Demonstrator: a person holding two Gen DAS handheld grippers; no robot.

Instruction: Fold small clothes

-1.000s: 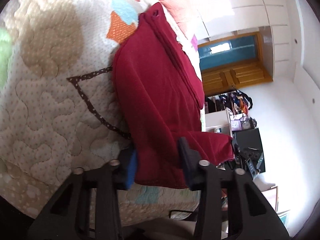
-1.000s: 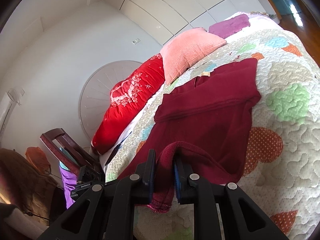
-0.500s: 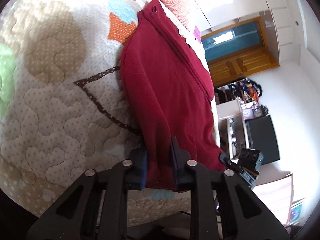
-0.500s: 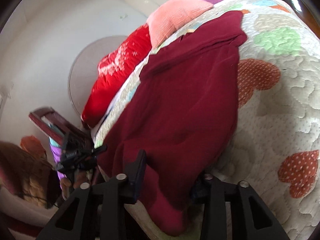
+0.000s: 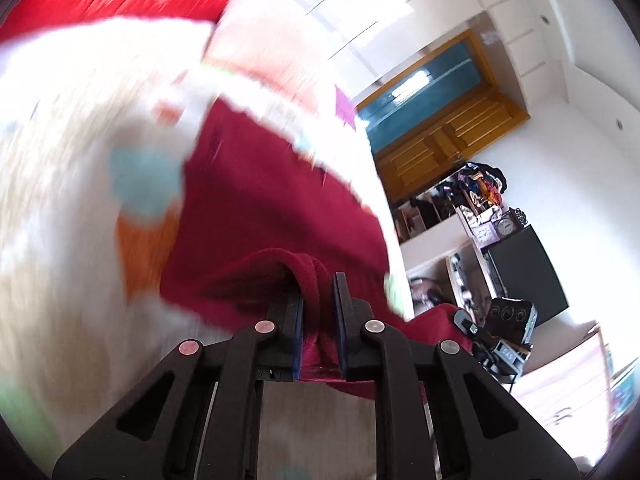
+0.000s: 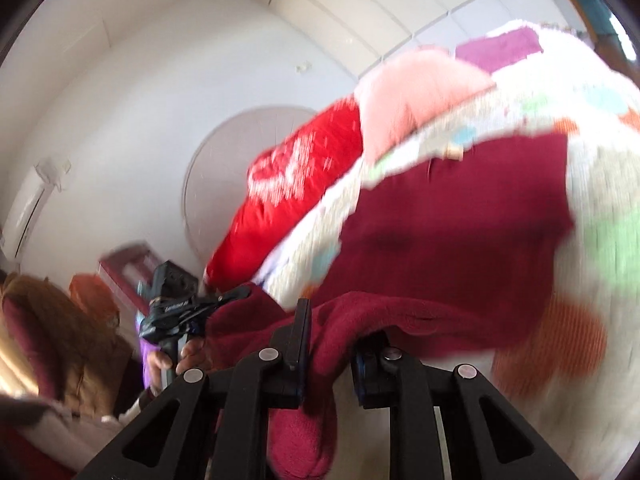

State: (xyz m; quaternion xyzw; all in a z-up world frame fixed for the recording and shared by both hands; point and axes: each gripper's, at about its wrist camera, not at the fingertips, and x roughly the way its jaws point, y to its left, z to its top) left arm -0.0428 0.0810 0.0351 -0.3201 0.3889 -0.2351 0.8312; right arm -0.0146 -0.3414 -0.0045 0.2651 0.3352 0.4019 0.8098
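A dark red garment [image 5: 272, 200] lies spread on the patchwork quilt [image 5: 60, 200], its near edge lifted and curled back over itself. My left gripper [image 5: 318, 300] pinches that edge, its jaws still closing, fabric squeezed between the blue pads. In the right wrist view the garment [image 6: 460, 216] bunches thickly between the jaws of my right gripper [image 6: 336, 328], which are closing on it; a fold hangs below. Each gripper shows in the other's view: the right gripper [image 5: 472, 328] at the garment's far corner, the left gripper [image 6: 172, 312] held in a hand [image 6: 188, 356]. Both views are motion-blurred.
A red pillow [image 6: 288, 192], a pink pillow [image 6: 416, 92] and a purple one [image 6: 500, 46] lie at the head of the bed before a round headboard [image 6: 224, 168]. Beyond the bed edge stand a wooden door [image 5: 440, 136], cluttered shelves [image 5: 472, 200] and a black cabinet [image 5: 524, 272].
The left jaws closed on the garment's hem and lifted it toward the pillows. The right jaws opened wide around the fabric, then narrowed again. Both views have swung upward.
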